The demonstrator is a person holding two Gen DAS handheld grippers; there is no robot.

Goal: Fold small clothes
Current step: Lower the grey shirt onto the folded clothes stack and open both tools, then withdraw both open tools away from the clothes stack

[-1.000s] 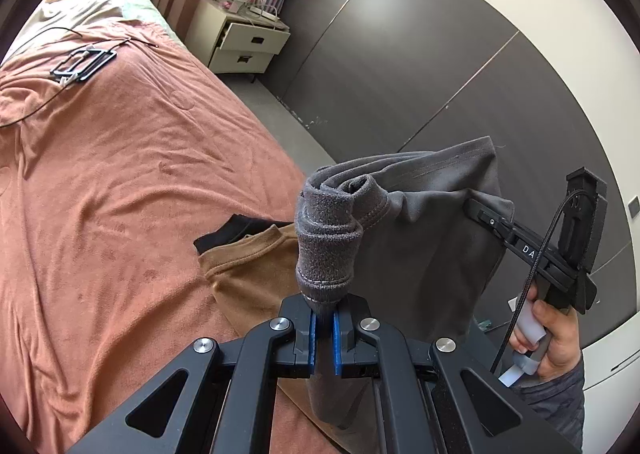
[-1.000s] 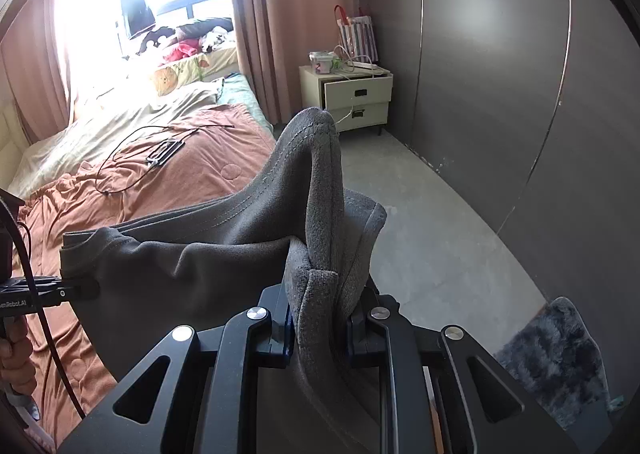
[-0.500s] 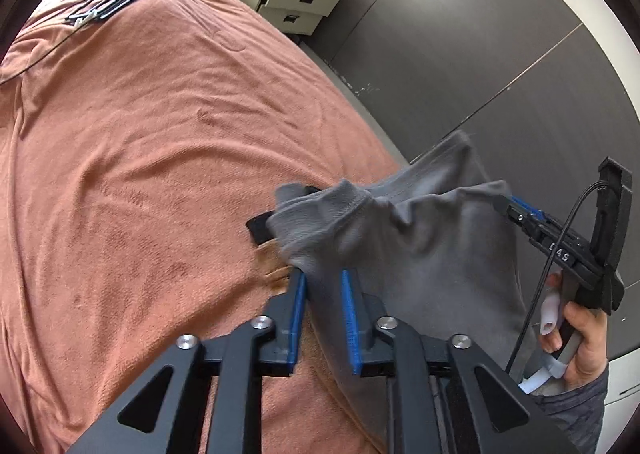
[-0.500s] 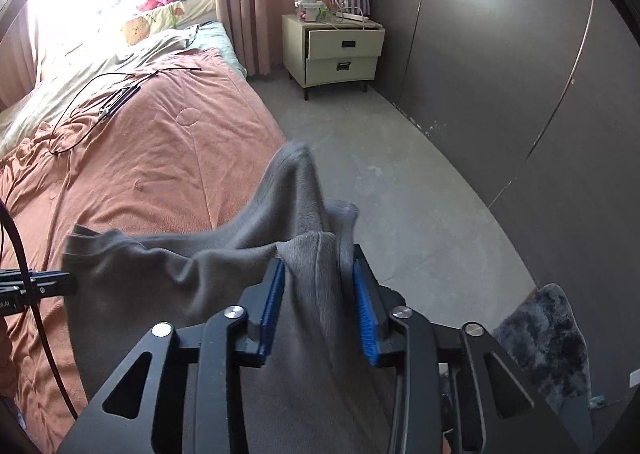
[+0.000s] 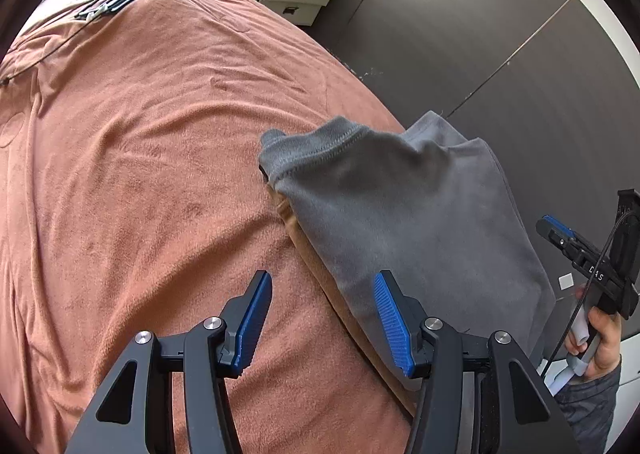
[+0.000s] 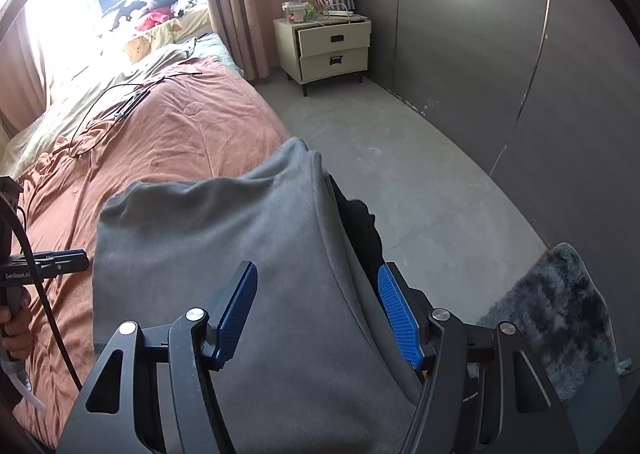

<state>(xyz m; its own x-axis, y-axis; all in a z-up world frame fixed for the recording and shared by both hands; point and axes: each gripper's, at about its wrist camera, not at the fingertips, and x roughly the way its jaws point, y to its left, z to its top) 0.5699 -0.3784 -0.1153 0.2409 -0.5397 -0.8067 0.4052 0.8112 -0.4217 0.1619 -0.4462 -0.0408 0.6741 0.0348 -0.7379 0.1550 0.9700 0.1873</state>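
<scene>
A folded grey garment lies on a tan garment at the bed's right edge; it also shows in the right wrist view. A black garment peeks out beneath it by the edge. My left gripper is open and empty, just above the bed at the grey garment's near left edge. My right gripper is open and empty, hovering over the grey garment. The right gripper also shows in the left wrist view, and the left gripper shows in the right wrist view.
The bed has a salmon blanket with black cables and a clip at its far end. A cream nightstand stands by the dark wardrobe wall. A dark shaggy rug lies on the grey floor.
Both grippers opened and let go of the grey garment, which dropped from being held up onto the tan garment on the bed. Both grippers now sit lower and wide open.
</scene>
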